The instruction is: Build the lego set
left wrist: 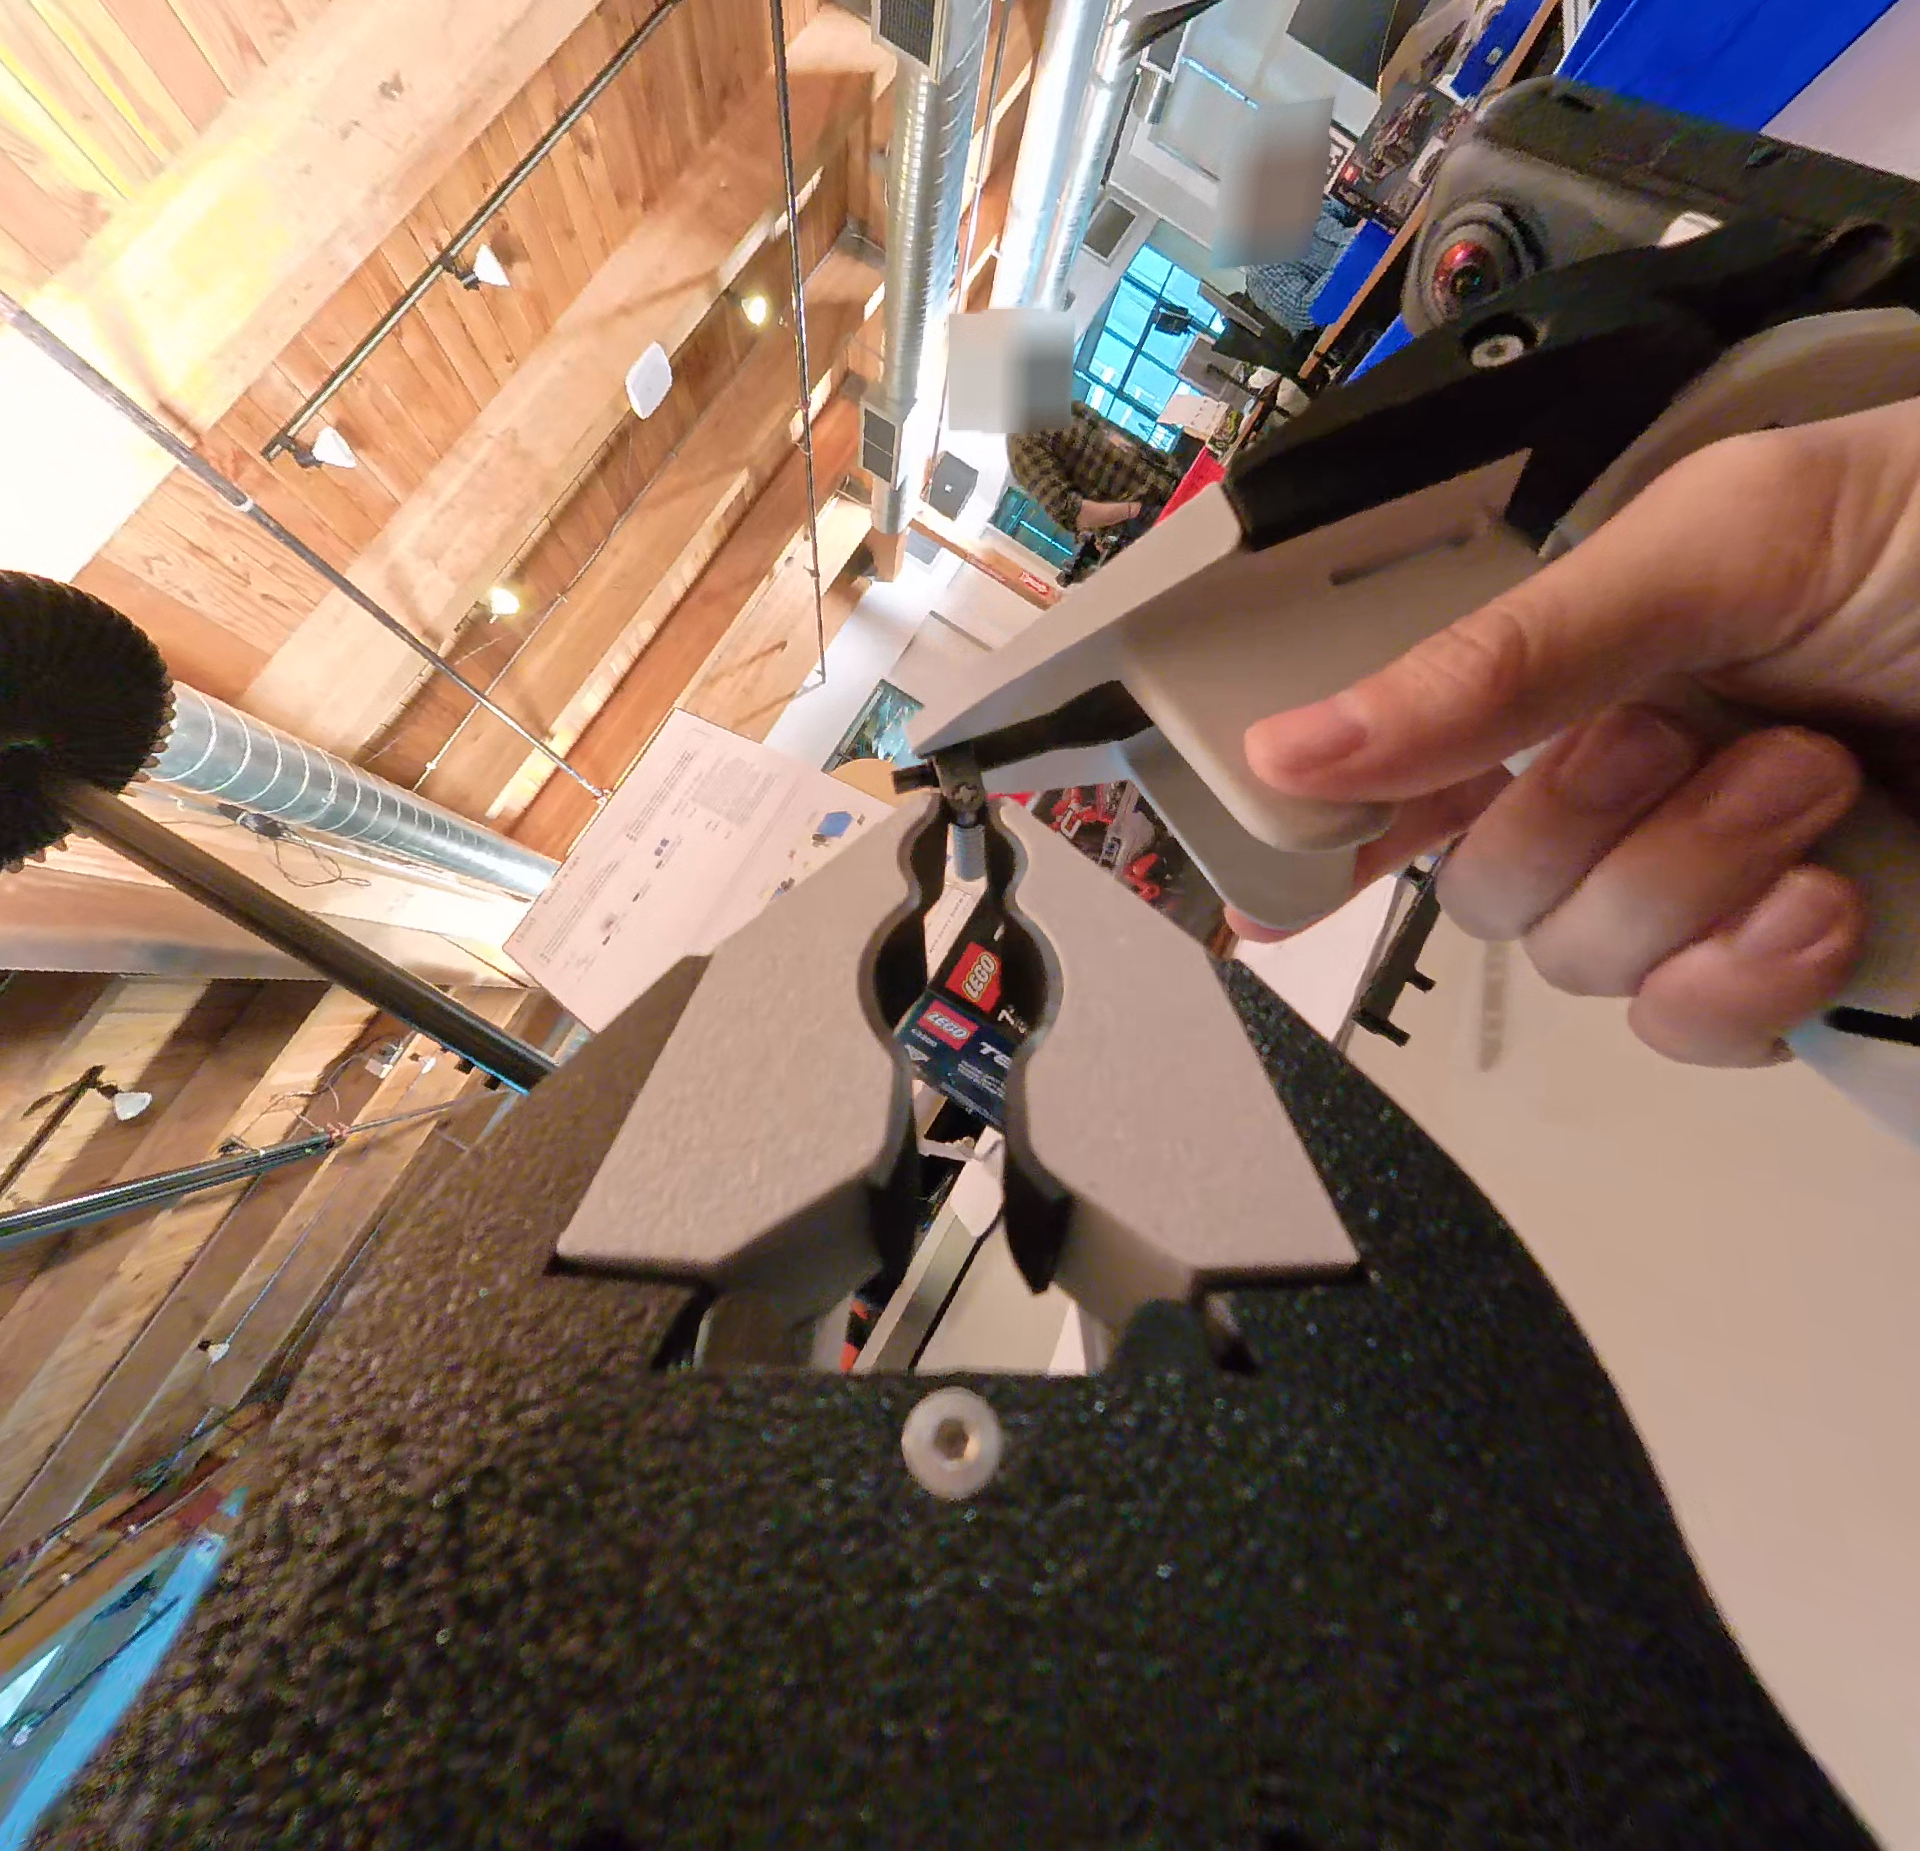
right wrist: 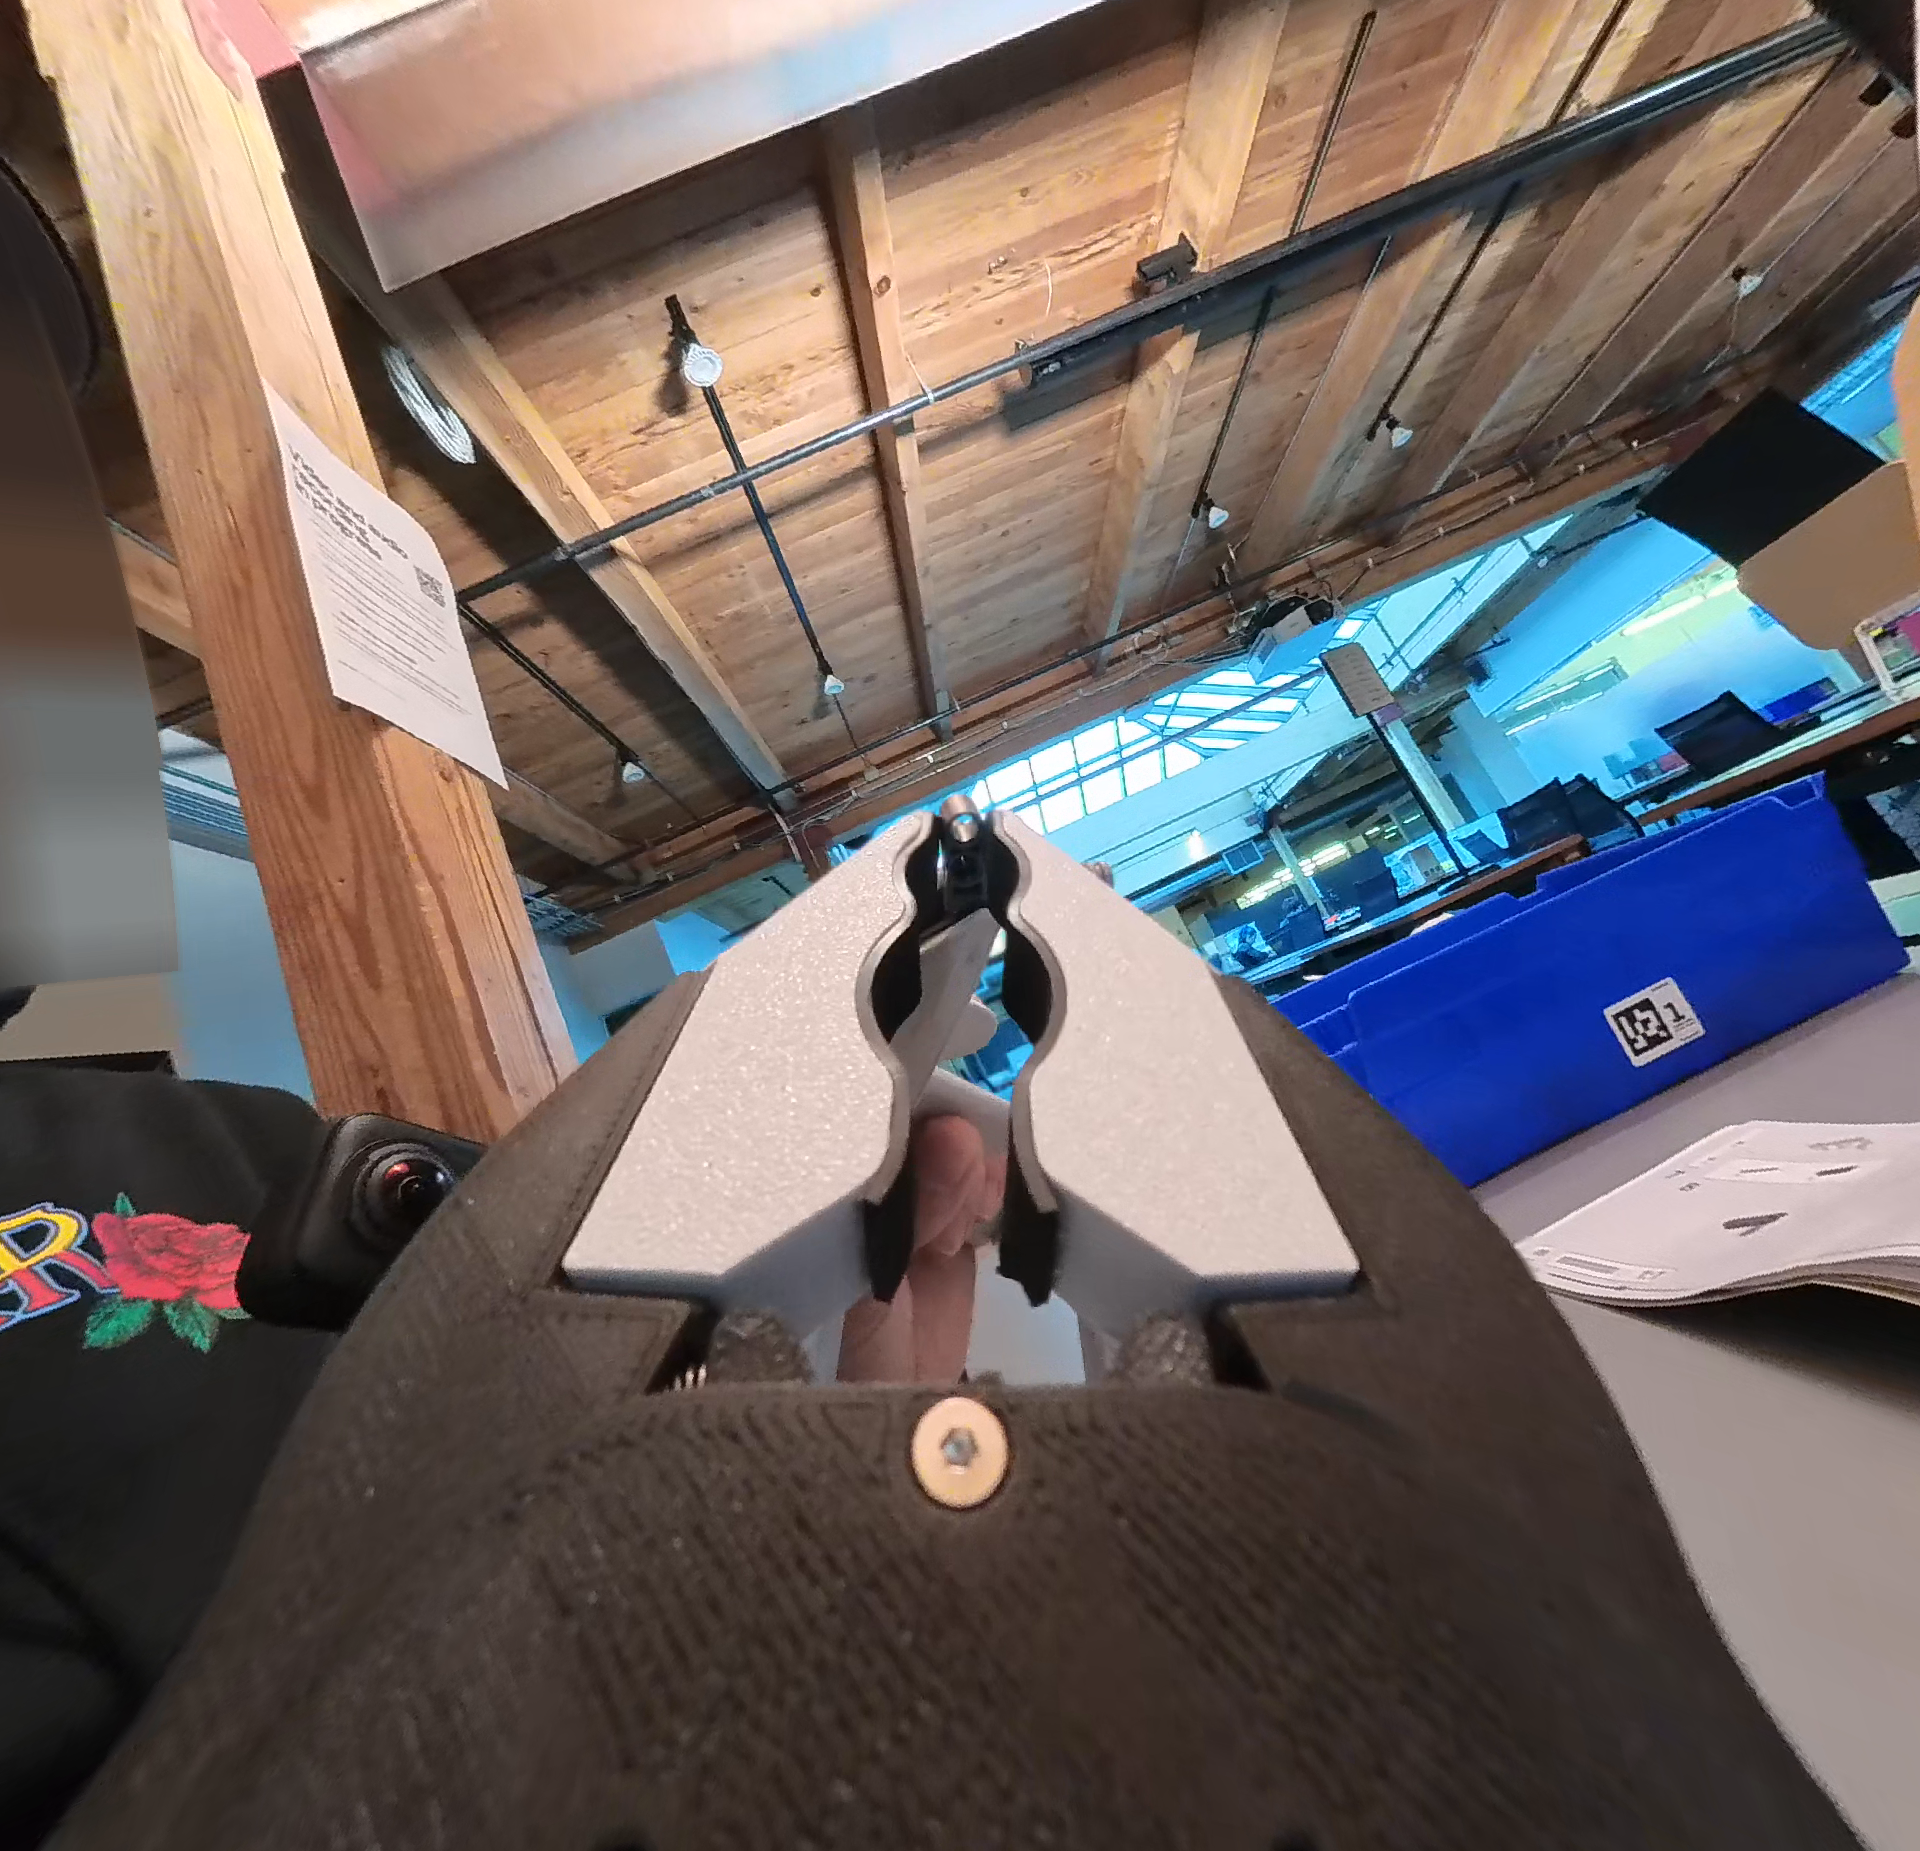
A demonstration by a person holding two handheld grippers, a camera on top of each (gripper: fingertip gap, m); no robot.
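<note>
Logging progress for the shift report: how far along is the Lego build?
Done: no finished assembly shows. In hand: the left gripper and right gripper meet tip to tip on a small black-and-grey piece, held in the air. Left: seemingly most of it; the instruction booklet lies open.

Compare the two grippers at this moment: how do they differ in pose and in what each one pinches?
The left gripper pinches a small grey pin lengthwise between its tips; the right gripper pinches a small black connector joined to that pin. In the left wrist view the left gripper points away from its camera, while the right gripper comes in from the right, crossing it. Both have grey fingers, are shut, and meet tip to tip.
</note>
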